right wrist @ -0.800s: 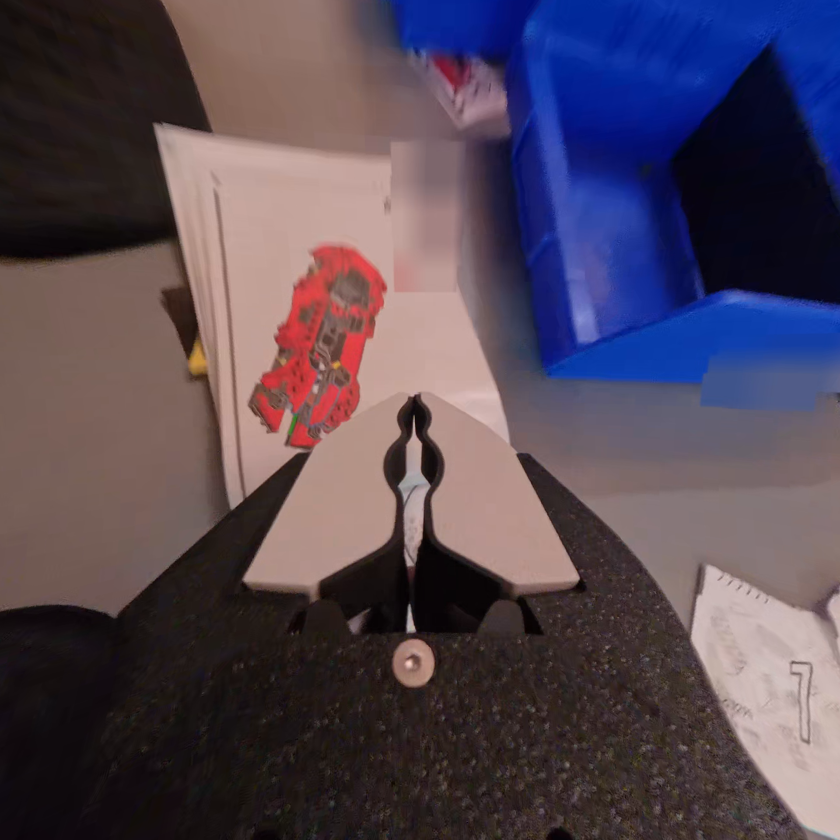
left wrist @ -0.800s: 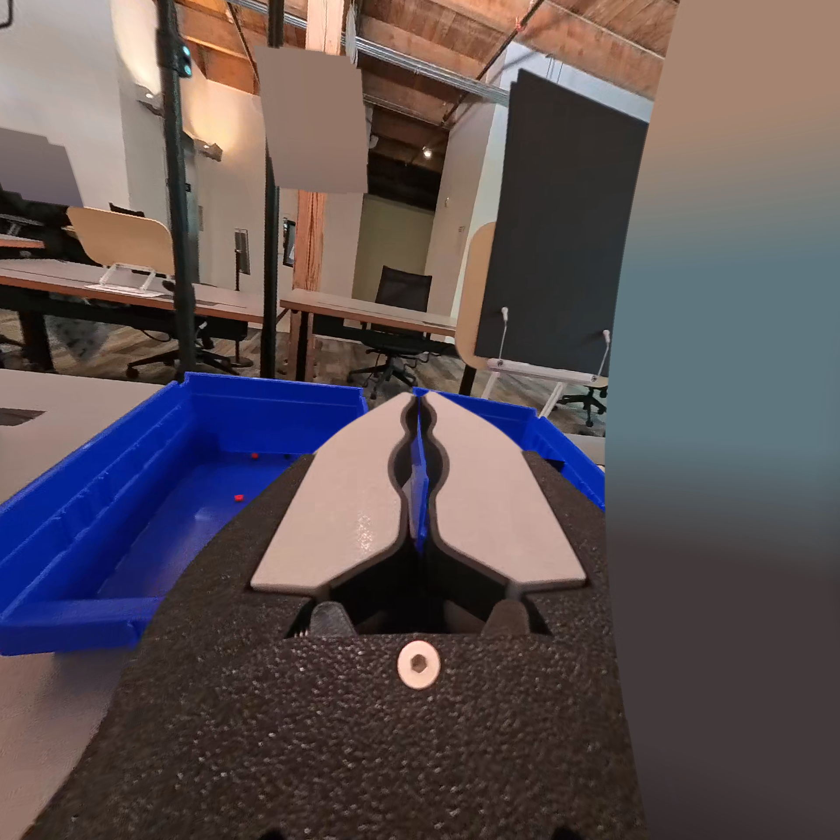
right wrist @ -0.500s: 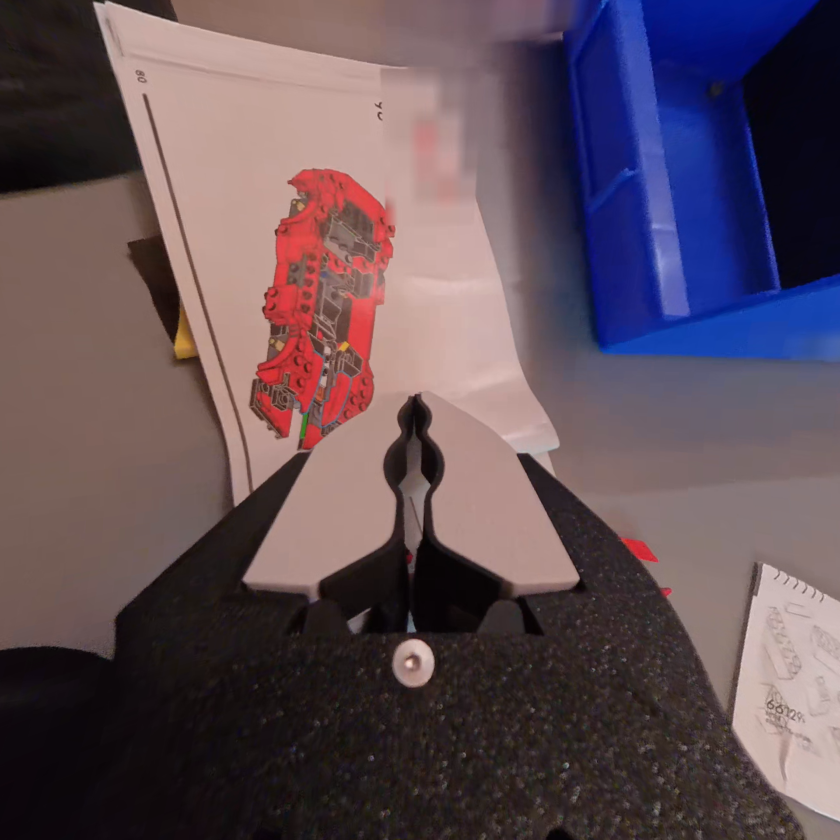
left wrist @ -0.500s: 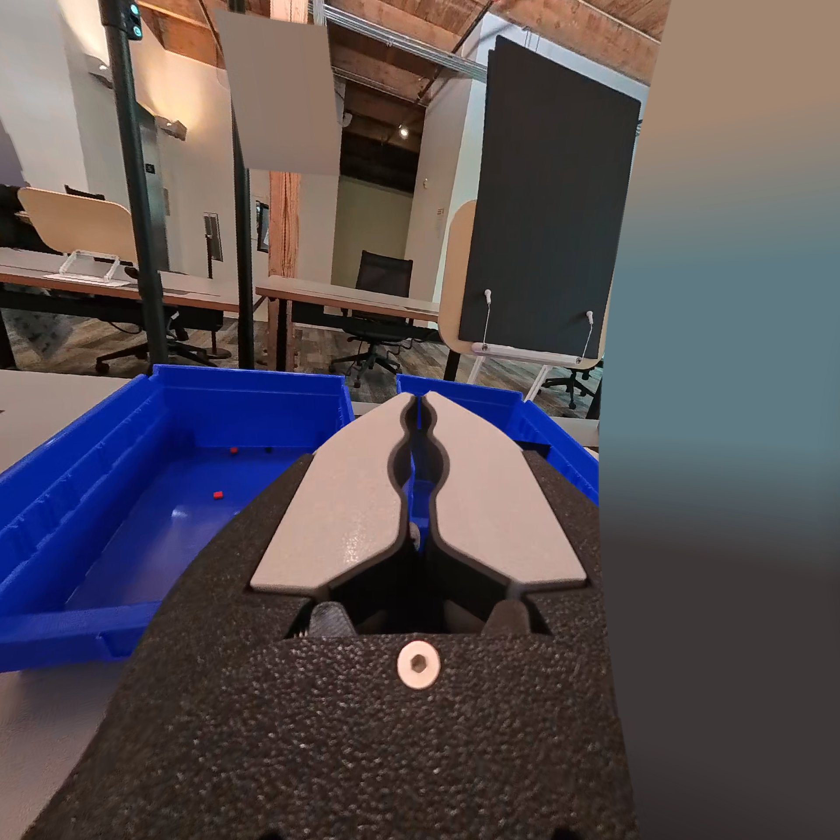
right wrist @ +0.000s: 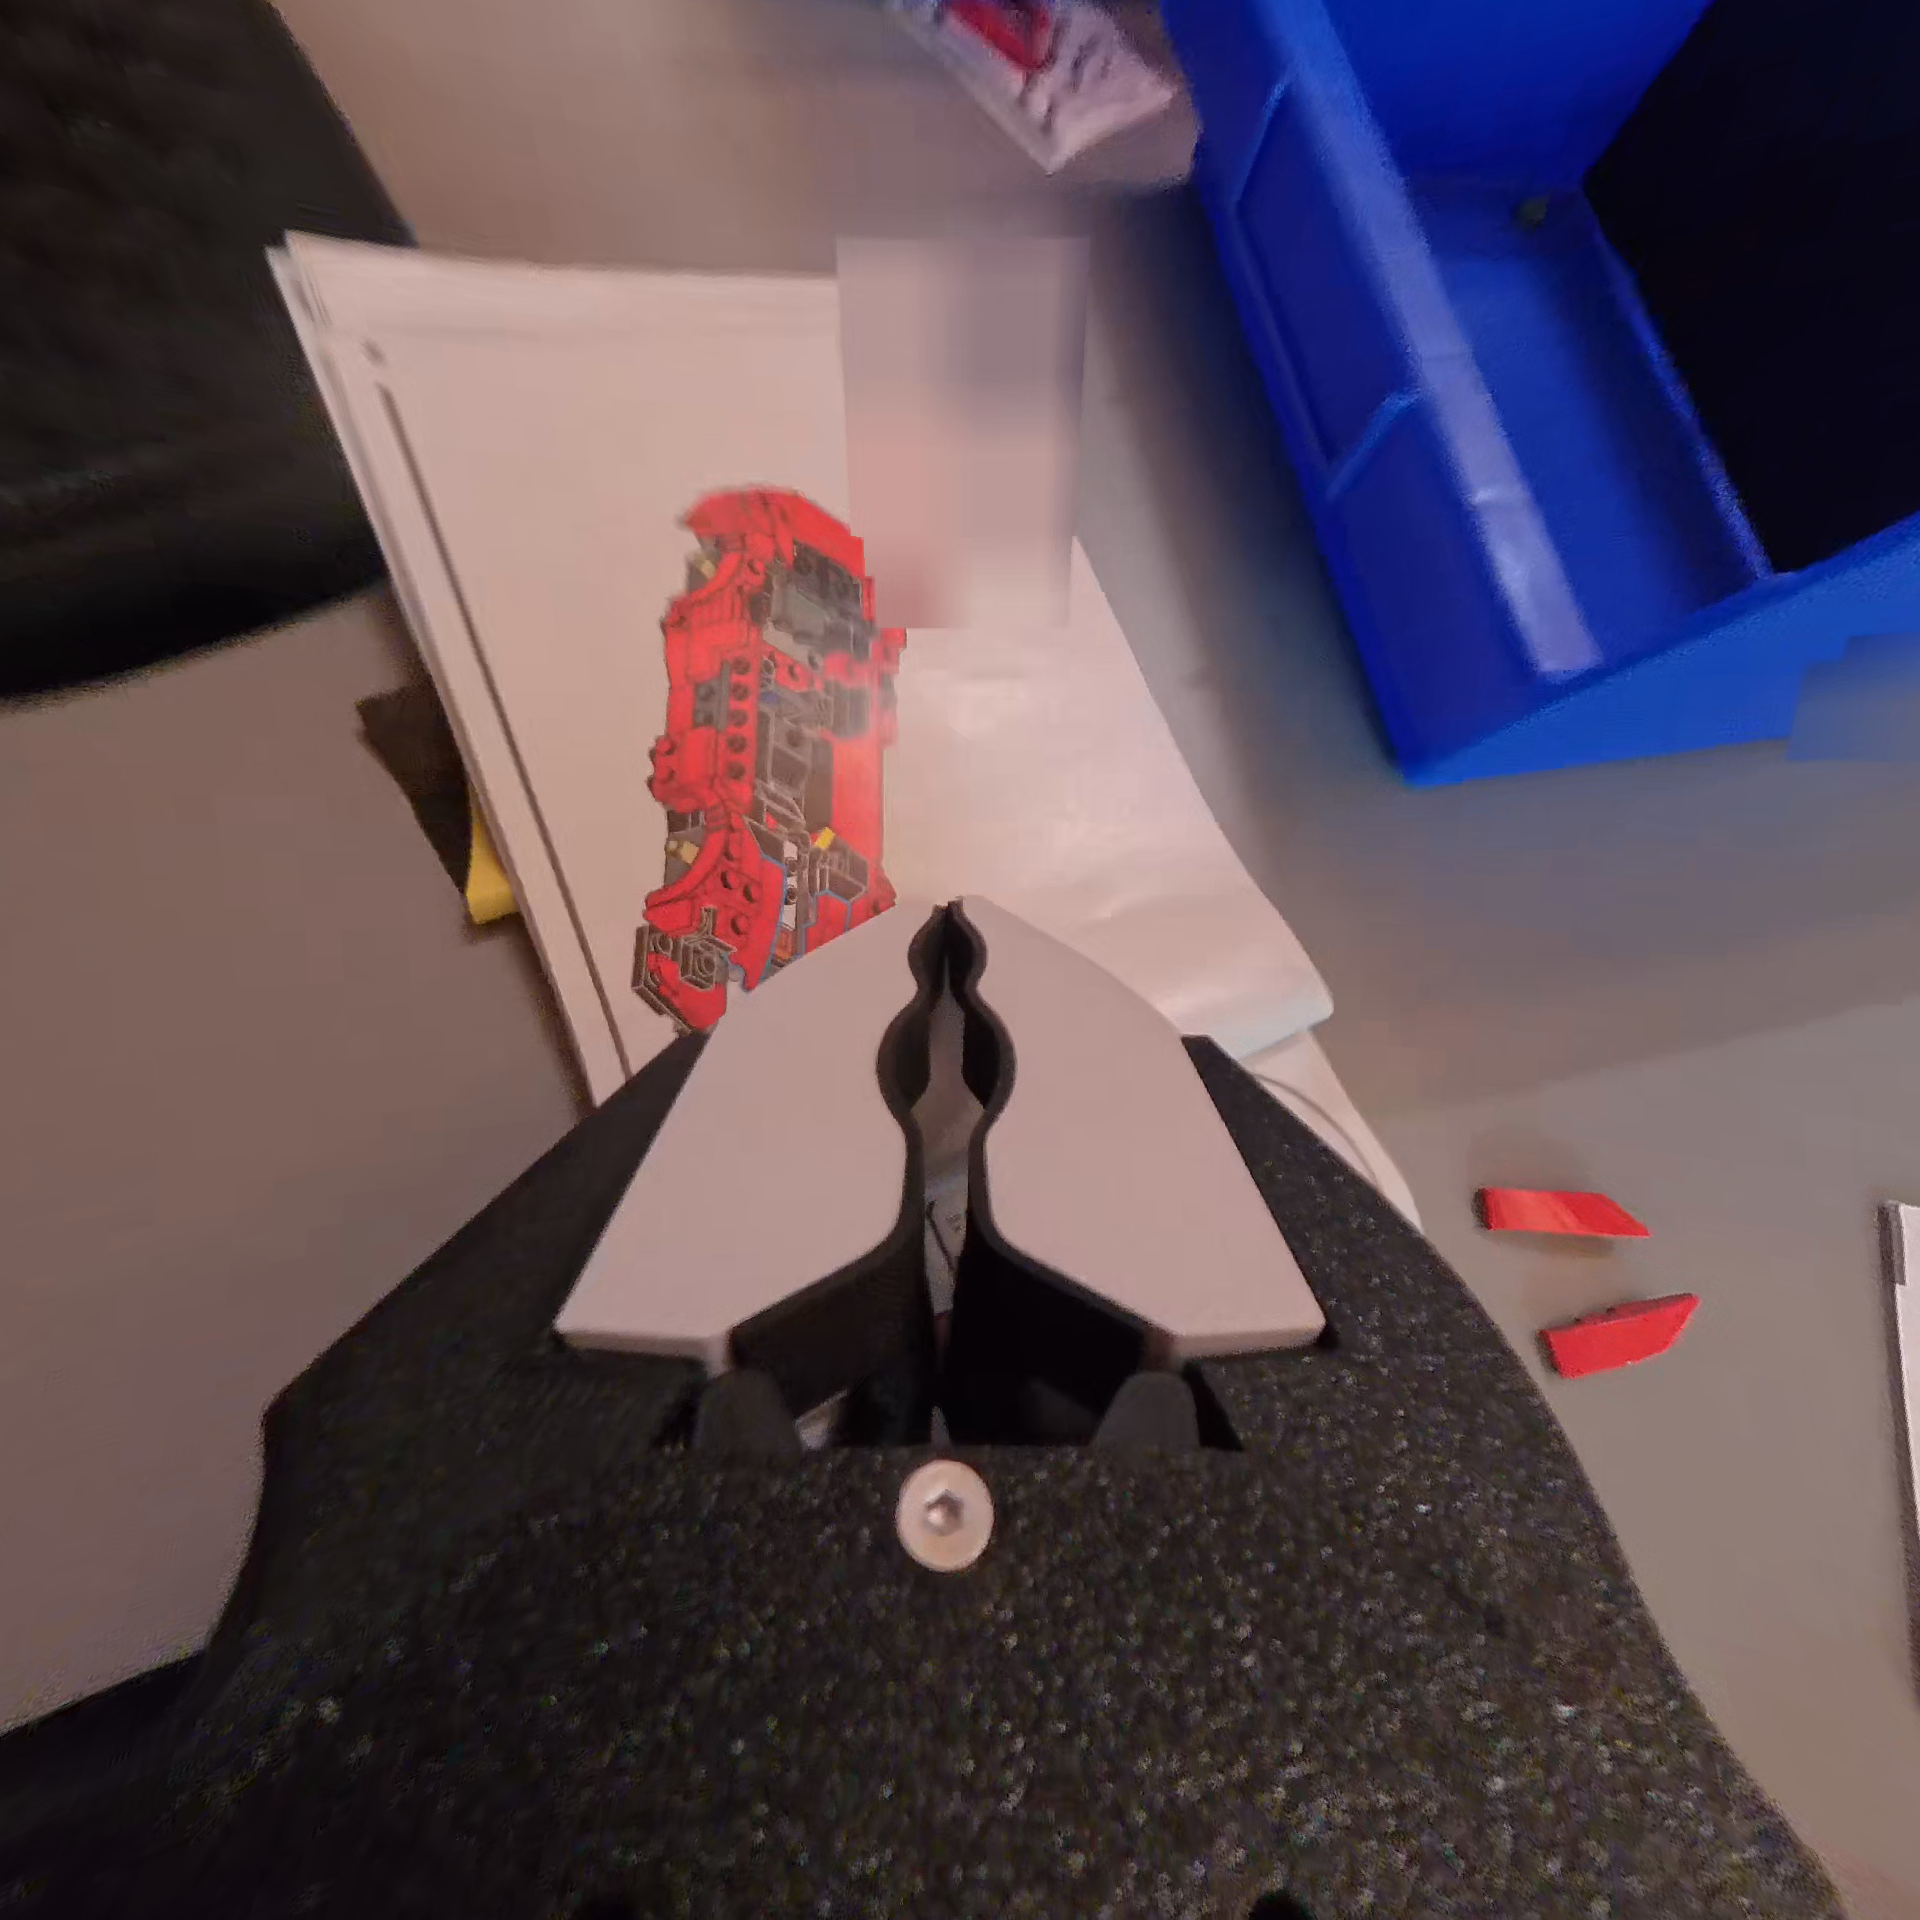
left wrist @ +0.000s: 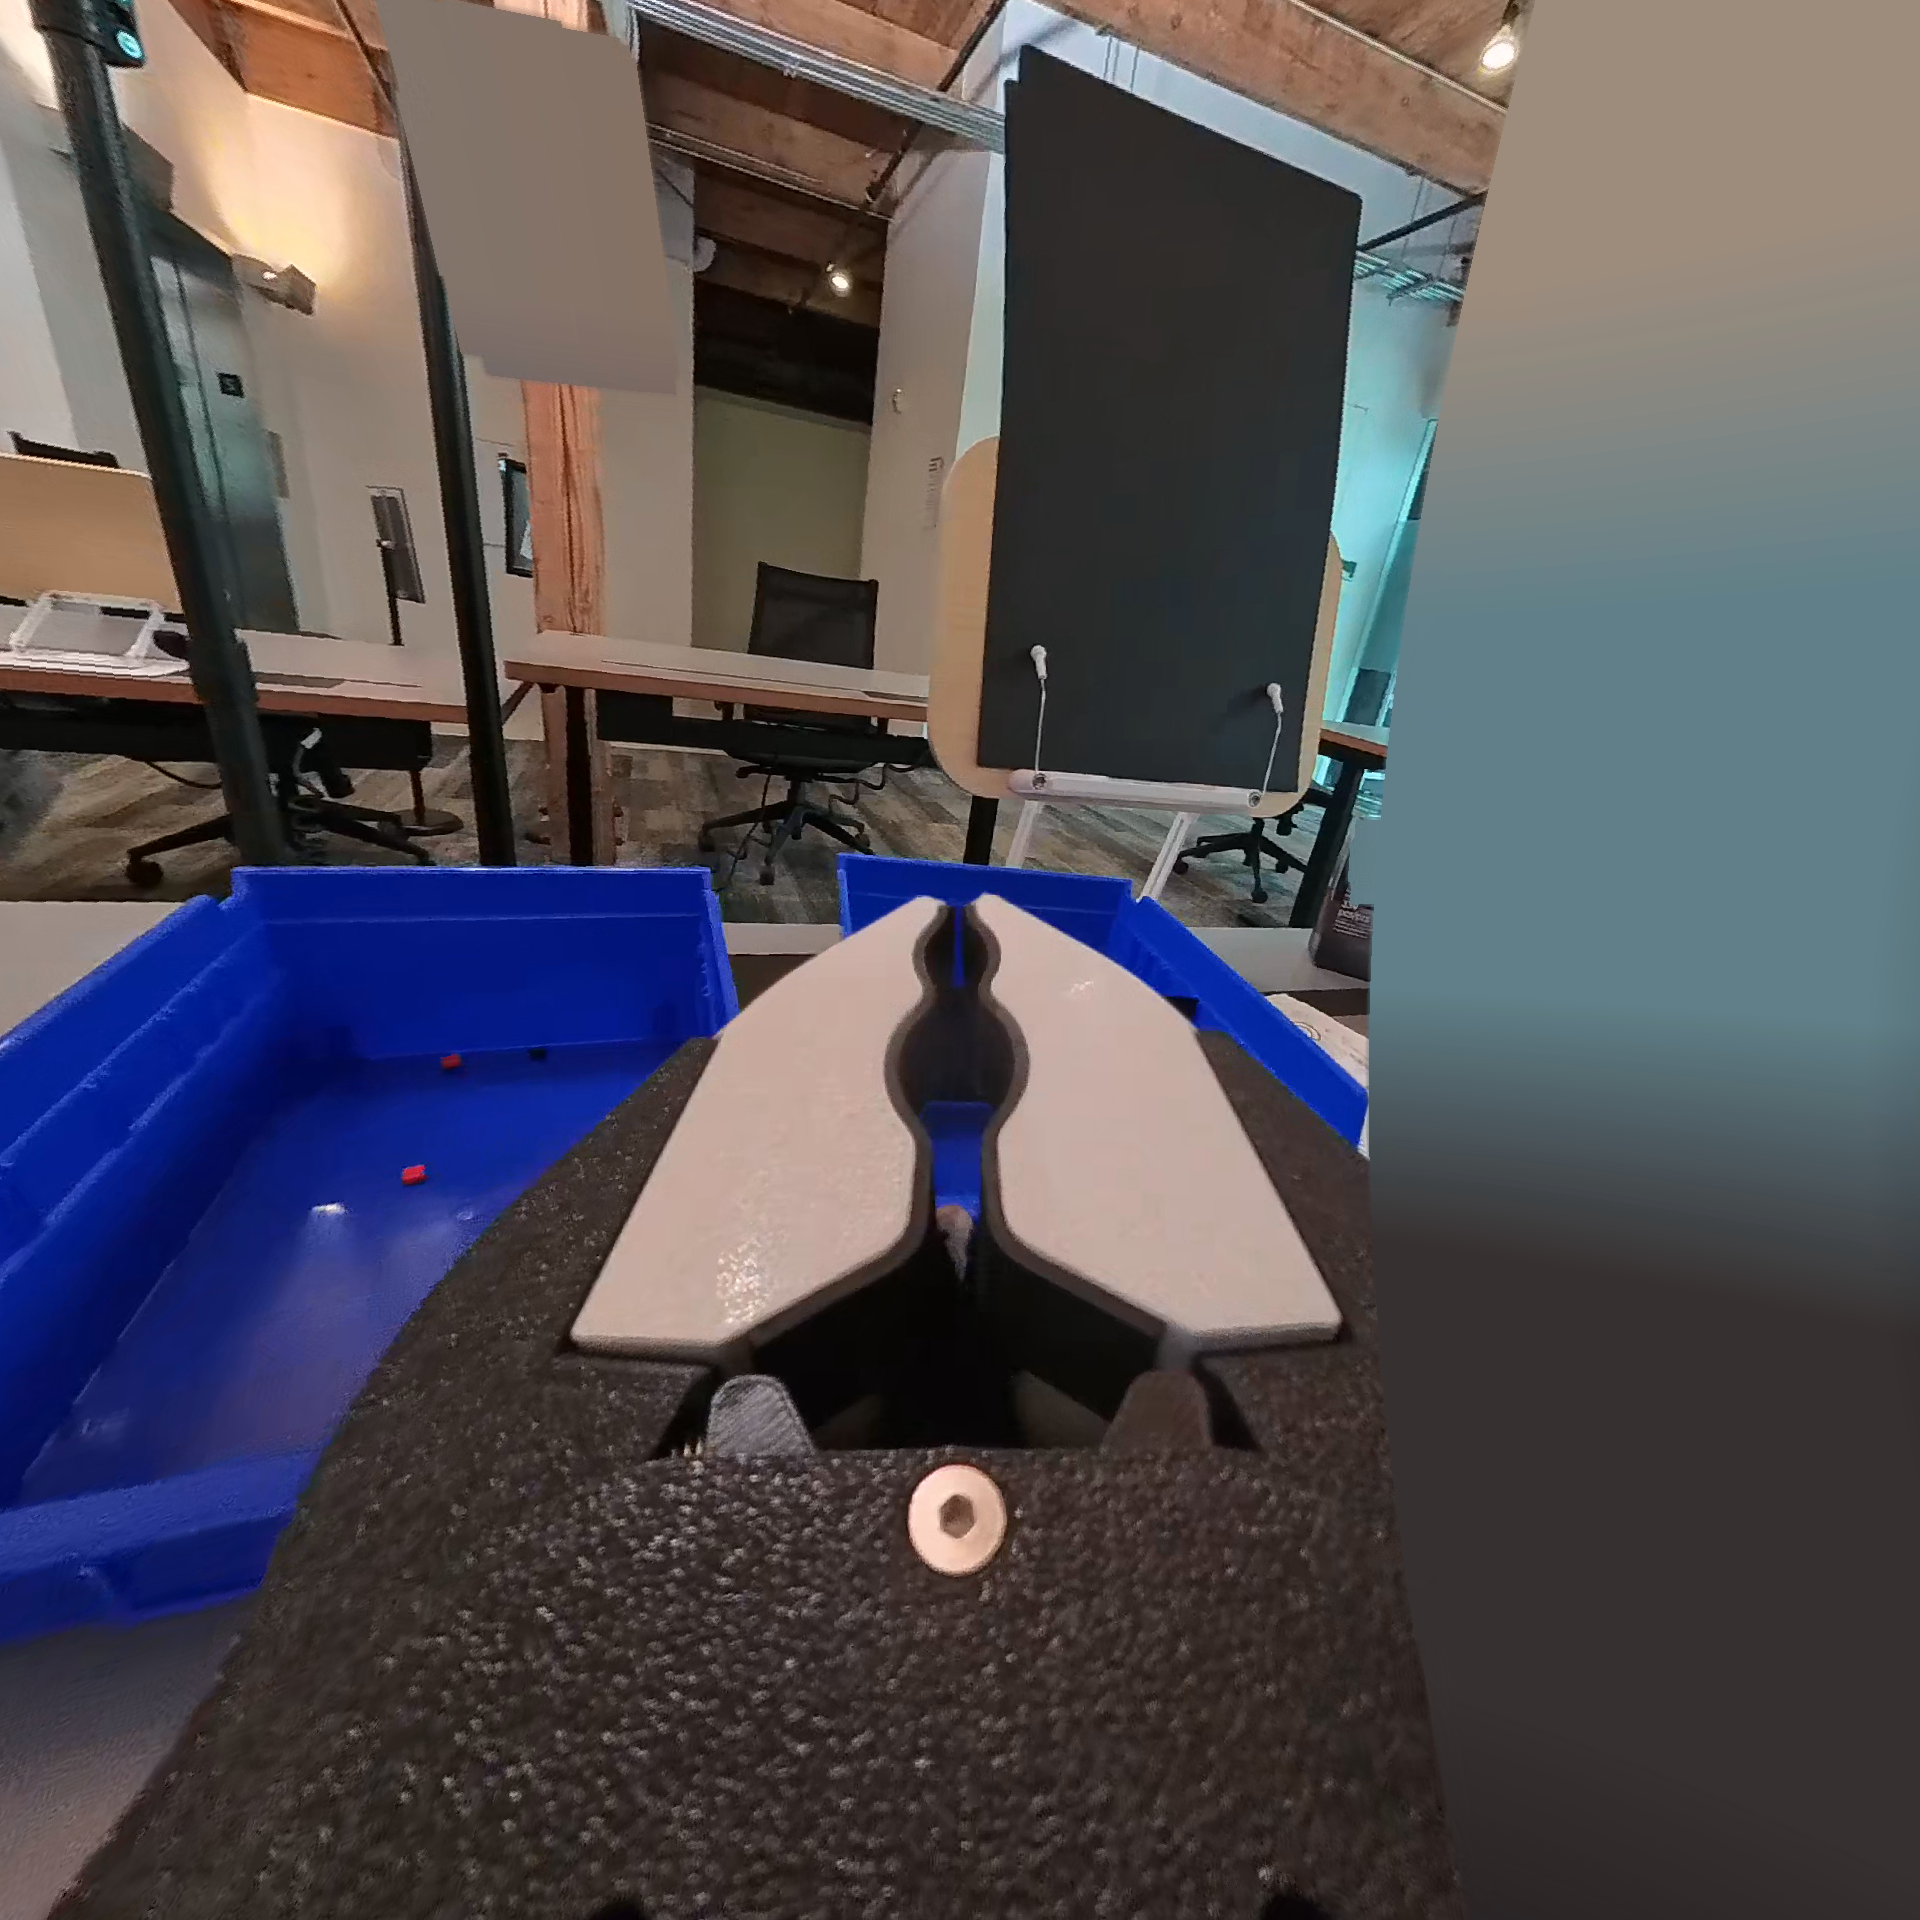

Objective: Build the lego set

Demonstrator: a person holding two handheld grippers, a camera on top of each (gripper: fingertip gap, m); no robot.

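Observation:
In the right wrist view, an open instruction booklet (right wrist: 623,520) with a picture of a red car (right wrist: 769,748) lies on the grey table. My right gripper (right wrist: 951,914) is shut and hovers over the booklet's near edge with nothing seen in it. Two red sloped bricks (right wrist: 1558,1214) (right wrist: 1616,1333) lie on the table to its right. In the left wrist view, my left gripper (left wrist: 961,909) is shut, held level above the table. A blue bin (left wrist: 468,883) at its left holds a few tiny red pieces (left wrist: 414,1174).
A second blue bin (left wrist: 1226,987) stands behind the left gripper. A deep blue bin (right wrist: 1455,468) stands at the upper right of the right wrist view. A paper sheet (right wrist: 1901,1351) lies at the right edge. A plastic bag (right wrist: 1039,62) lies at the top. A black object (right wrist: 156,364) fills the upper left. Some 30 cm of space lies between my two pairs of fingers. About 15 cm separates my right fingertips from the black object (right wrist: 156,364).
The left gripper has swung right, so the bin has slid left in its view. The right gripper has shifted over the booklet, and the two red bricks have come into view.

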